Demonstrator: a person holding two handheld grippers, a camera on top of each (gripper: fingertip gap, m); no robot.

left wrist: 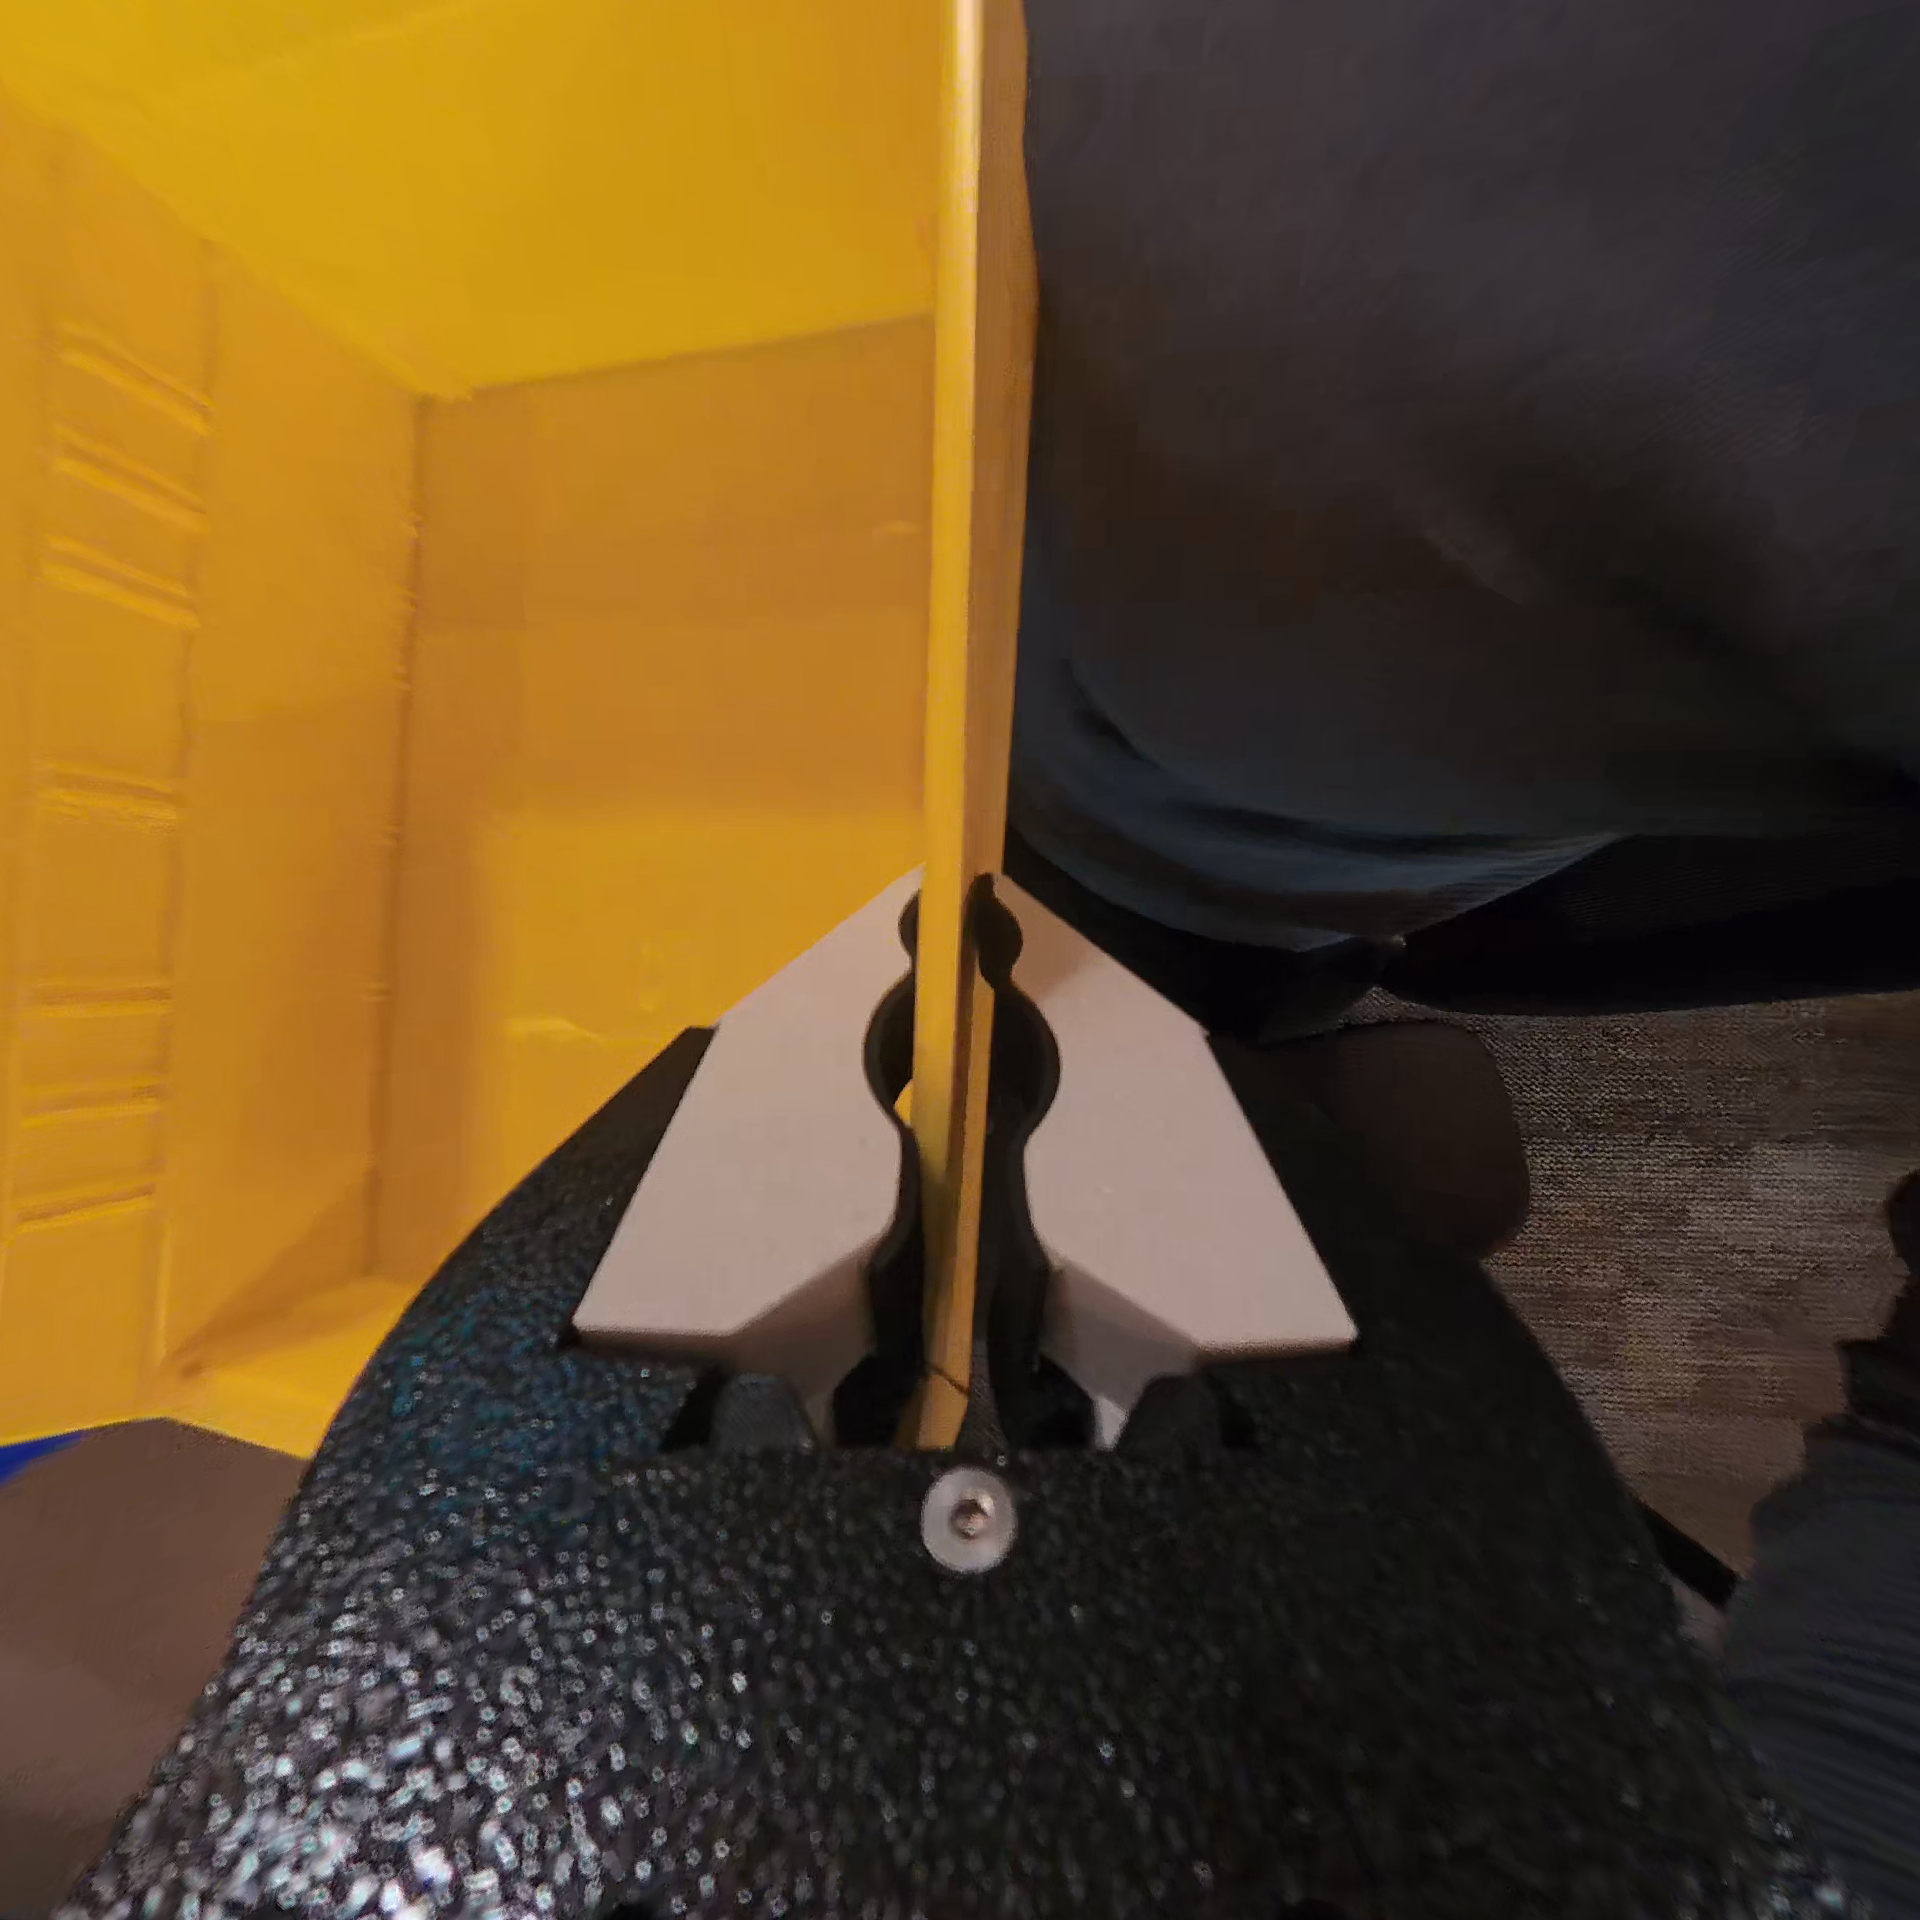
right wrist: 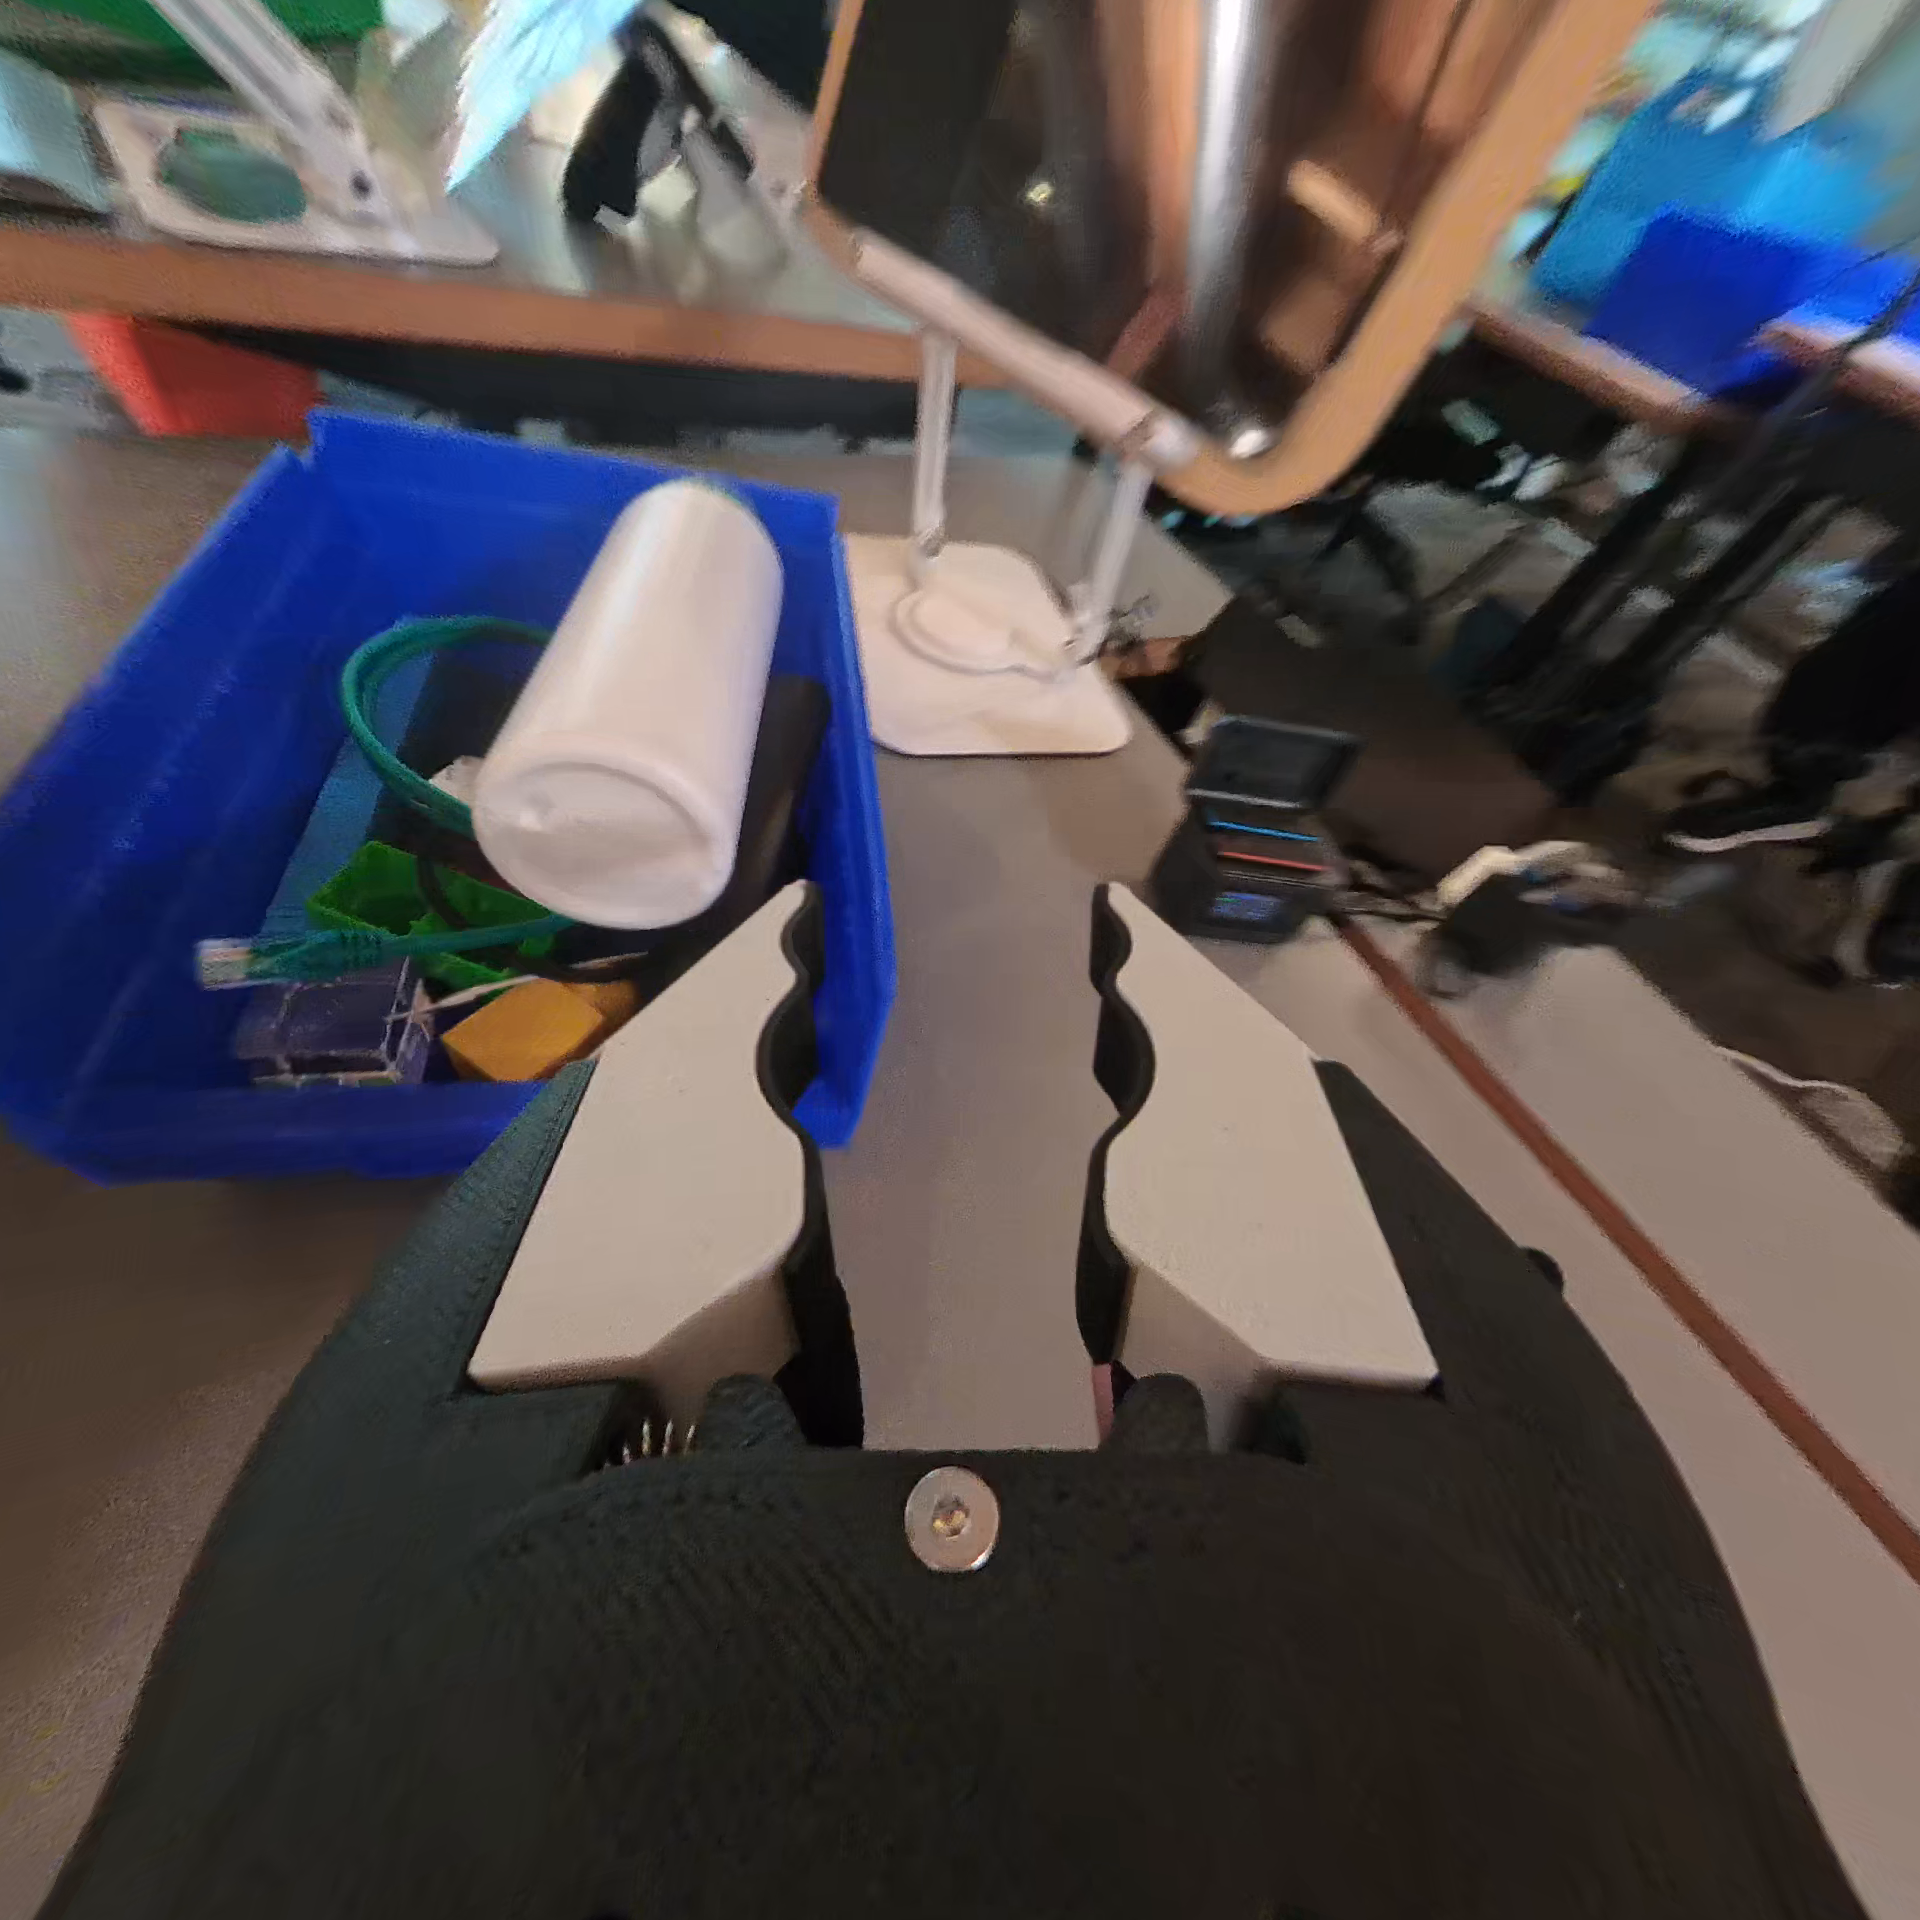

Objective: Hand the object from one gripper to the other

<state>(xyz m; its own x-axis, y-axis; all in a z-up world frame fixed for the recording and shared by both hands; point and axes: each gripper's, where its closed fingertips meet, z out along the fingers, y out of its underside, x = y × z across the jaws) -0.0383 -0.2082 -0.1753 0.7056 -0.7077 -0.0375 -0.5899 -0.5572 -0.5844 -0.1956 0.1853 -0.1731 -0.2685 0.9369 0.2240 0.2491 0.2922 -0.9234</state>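
Note:
In the left wrist view my left gripper is shut on the thin wall of a yellow open box. The wall runs straight up between the two grey fingers, and the box's inside fills the left half of the view. In the right wrist view my right gripper is open and empty, held above a grey table. The yellow box does not show in the right wrist view, and neither gripper shows in the other's view.
A blue bin left of my right gripper holds a white cylinder, a green cable, green and yellow pieces. A white lamp base stands behind. The table's right edge is near. A person's dark clothing fills the left view's right side. One gripper's finger ends stand about 40 cm off the other's.

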